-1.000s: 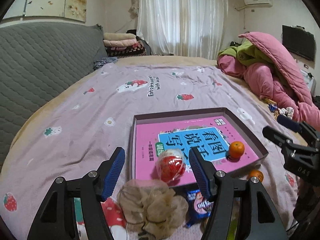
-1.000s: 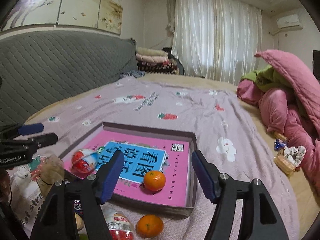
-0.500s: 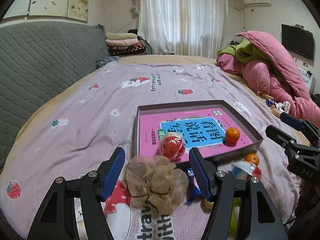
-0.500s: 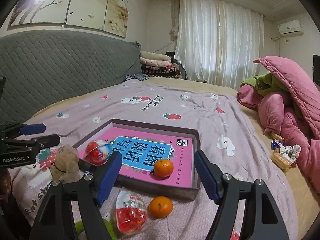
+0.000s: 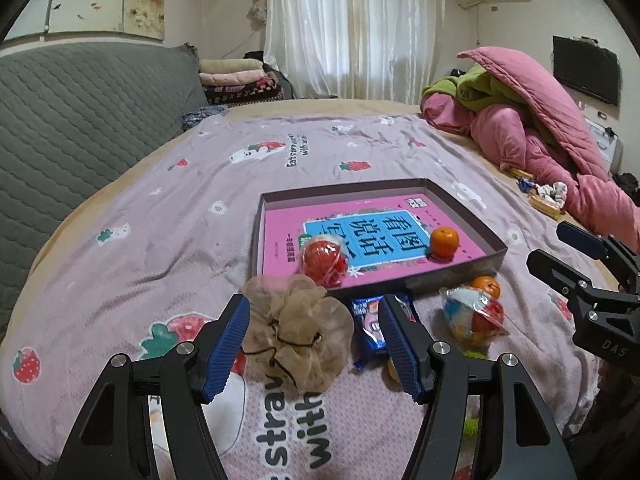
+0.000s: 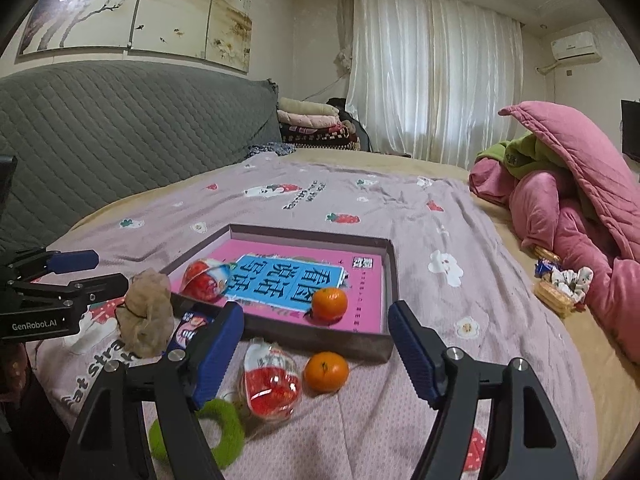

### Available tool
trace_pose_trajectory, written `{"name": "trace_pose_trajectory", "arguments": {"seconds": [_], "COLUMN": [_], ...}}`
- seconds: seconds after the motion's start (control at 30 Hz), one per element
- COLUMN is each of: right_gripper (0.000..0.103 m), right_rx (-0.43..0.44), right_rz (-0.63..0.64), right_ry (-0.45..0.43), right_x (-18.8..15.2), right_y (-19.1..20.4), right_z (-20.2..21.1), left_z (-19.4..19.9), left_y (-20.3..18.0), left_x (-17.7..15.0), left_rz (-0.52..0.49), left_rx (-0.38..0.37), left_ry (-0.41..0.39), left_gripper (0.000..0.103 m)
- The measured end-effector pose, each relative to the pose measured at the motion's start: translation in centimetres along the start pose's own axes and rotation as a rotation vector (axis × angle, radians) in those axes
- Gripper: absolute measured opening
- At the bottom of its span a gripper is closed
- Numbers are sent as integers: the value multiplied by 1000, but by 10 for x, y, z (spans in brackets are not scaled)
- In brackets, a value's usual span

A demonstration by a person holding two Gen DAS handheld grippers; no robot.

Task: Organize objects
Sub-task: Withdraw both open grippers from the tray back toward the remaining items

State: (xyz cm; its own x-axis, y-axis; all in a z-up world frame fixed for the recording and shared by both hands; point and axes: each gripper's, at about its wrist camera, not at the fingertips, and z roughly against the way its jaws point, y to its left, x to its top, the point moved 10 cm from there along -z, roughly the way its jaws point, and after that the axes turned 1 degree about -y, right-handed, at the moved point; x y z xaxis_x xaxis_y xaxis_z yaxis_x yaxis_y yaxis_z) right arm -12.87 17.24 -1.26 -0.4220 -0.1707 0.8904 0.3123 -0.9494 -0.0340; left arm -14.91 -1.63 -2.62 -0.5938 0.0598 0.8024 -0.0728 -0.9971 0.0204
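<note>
A shallow grey box (image 5: 460,276) holding a pink book (image 5: 360,232) lies on the bed, with an orange (image 5: 444,241) and a red wrapped egg toy (image 5: 324,264) inside. My left gripper (image 5: 314,328) is open above a beige mesh scrunchie (image 5: 298,332), with a blue snack packet (image 5: 370,320) beside it. My right gripper (image 6: 316,320) is open above a second egg toy (image 6: 272,384) and a loose orange (image 6: 326,372), both lying in front of the box (image 6: 320,336). A green scrunchie (image 6: 224,432) lies under its left finger.
A heap of pink quilts (image 5: 540,132) fills the right side, with small snacks (image 6: 560,288) at its foot. A grey padded headboard (image 5: 80,120) runs along the left. Folded blankets (image 5: 240,80) are stacked at the far end by the curtain.
Both grippers have drawn back from the box toward the near edge of the bed. The scrunchie, packet, second egg toy and loose orange now show more fully.
</note>
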Motion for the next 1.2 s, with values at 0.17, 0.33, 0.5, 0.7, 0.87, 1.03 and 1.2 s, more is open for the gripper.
{"name": "trace_pose_trajectory", "arguments": {"seconds": [0.17, 0.33, 0.5, 0.7, 0.87, 1.03, 1.2], "right_gripper": [74, 74, 74, 74, 74, 74, 74], "right_rx": [8, 13, 17, 22, 30, 26, 23], "right_rz": [7, 22, 24, 33, 36, 30, 31], "right_ry": [18, 31, 41, 66, 79, 89, 104], "right_x": [-9, -15, -21, -30, -36, -40, -44], "right_y": [6, 12, 15, 19, 22, 20, 19], "right_z": [4, 6, 8, 8, 9, 9, 6], "left_z": [1, 3, 3, 2, 1, 0, -3], "left_y": [-4, -2, -2, -7, -10, -14, -15], "left_x": [-12, -20, -26, -34, -40, -45, -48], "left_rz": [-14, -15, -13, -21, -21, -33, -36], "left_rx": [-1, 3, 2, -9, -15, -20, -19], "left_ry": [25, 40, 53, 71, 85, 93, 104], "left_gripper": [68, 68, 68, 68, 68, 68, 68]}}
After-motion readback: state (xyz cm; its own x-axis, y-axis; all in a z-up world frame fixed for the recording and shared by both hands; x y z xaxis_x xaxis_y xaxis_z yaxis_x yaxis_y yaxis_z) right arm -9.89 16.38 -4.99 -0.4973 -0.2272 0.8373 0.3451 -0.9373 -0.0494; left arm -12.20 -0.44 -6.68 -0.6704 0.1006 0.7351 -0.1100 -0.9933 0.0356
